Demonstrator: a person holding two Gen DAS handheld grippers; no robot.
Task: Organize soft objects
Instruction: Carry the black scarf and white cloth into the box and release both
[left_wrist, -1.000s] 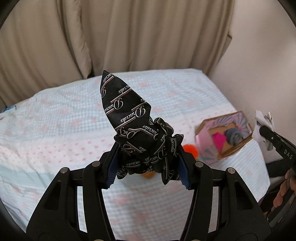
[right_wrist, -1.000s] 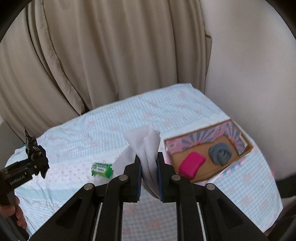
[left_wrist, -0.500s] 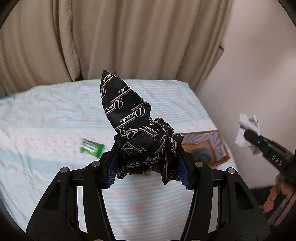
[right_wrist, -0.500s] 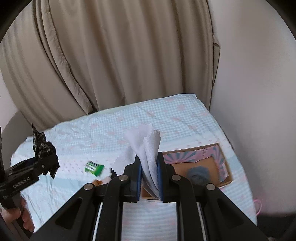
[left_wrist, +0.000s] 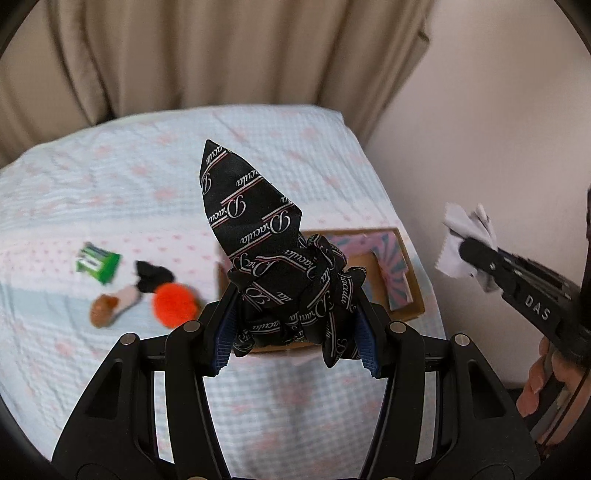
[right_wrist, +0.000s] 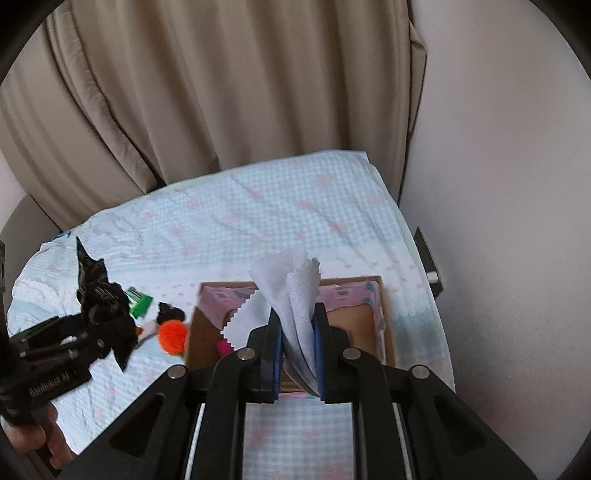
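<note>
My left gripper (left_wrist: 295, 317) is shut on a black printed scrunchie with a pointed tail (left_wrist: 255, 229), held above the near edge of a shallow cardboard box (left_wrist: 406, 288) with a pink and blue lining. My right gripper (right_wrist: 297, 332) is shut on a white cloth with pinked edges (right_wrist: 291, 291), hanging over the same box (right_wrist: 382, 317). Something pink (right_wrist: 222, 347) shows inside the box. Each gripper appears in the other view: the right one (left_wrist: 469, 251) at the far right, the left one (right_wrist: 99, 314) at the left.
On the checked bedsheet (left_wrist: 147, 184) left of the box lie an orange pompom (left_wrist: 173, 302), a black soft item (left_wrist: 153, 275), a brown and pink item (left_wrist: 110, 306) and a green packet (left_wrist: 98, 262). Beige curtains (right_wrist: 221, 92) hang behind; a wall (right_wrist: 498, 184) stands right.
Both grippers have swept sideways across the bed with their loads still gripped. The box now sits directly under them, and the pompom and packet have come into view at the left.
</note>
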